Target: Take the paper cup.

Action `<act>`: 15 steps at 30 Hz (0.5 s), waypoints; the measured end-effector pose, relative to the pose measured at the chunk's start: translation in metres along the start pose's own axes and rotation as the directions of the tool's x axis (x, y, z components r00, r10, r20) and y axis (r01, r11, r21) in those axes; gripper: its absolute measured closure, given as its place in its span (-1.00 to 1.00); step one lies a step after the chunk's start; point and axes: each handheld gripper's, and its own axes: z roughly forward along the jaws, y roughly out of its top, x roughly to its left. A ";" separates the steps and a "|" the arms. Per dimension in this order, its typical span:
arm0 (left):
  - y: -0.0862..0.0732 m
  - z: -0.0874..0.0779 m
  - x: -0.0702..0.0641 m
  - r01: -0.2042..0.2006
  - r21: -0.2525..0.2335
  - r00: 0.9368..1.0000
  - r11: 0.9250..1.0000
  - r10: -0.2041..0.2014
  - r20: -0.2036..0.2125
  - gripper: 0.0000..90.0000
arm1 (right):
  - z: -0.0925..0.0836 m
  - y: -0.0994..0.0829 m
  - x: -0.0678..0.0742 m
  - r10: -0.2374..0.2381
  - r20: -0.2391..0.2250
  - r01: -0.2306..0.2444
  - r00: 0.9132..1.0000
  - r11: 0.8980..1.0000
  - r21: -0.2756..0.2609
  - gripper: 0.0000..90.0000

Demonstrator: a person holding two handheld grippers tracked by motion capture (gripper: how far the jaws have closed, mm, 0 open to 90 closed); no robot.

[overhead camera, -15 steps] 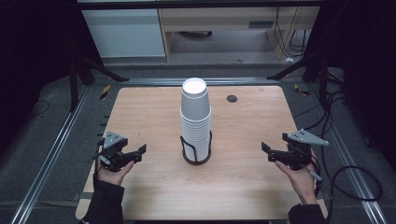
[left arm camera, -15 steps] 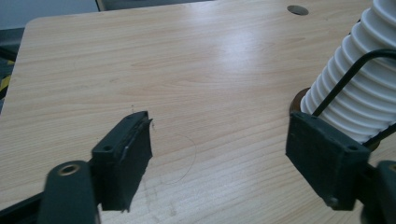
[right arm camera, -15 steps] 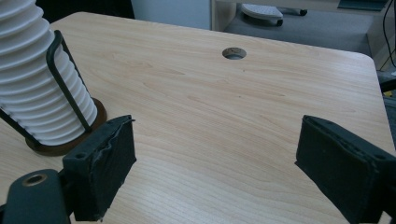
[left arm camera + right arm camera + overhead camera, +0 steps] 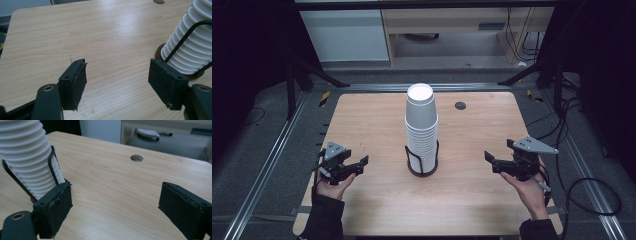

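A tall stack of white paper cups (image 4: 422, 127) stands upside down in a black wire holder (image 4: 421, 169) at the middle of the wooden table (image 4: 377, 120). A hand holds my left gripper (image 4: 360, 166) low over the table, left of the stack; it is open and empty. My right gripper (image 4: 490, 162) sits right of the stack, also open and empty. Seen from the left gripper (image 4: 117, 75), the cups (image 4: 192, 45) rise just beyond the right jaw. From the right gripper (image 4: 115, 197), the cups (image 4: 27, 157) stand behind the left jaw. Neither gripper touches the stack.
A round cable hole (image 4: 460, 105) is set in the table's far right part. Metal rails (image 4: 267, 165) run along both sides of the table, with cables (image 4: 582, 180) on the floor at the right. A cabinet (image 4: 347, 35) stands beyond the far edge.
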 end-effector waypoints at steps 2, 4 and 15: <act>0.000 0.002 0.000 0.002 0.004 1.000 1.000 -0.002 -0.002 -0.36 | -0.001 0.006 0.002 -0.004 -0.012 0.004 1.000 1.000 -0.013 -0.75; -0.001 0.003 0.000 0.008 0.010 1.000 1.000 -0.008 0.010 -0.38 | -0.002 0.018 0.006 -0.014 -0.028 0.014 1.000 0.999 -0.034 -0.75; -0.002 0.006 -0.003 0.003 0.016 0.999 1.000 -0.003 0.039 -0.52 | -0.007 0.068 0.027 -0.050 -0.125 0.034 0.991 0.992 -0.123 -0.75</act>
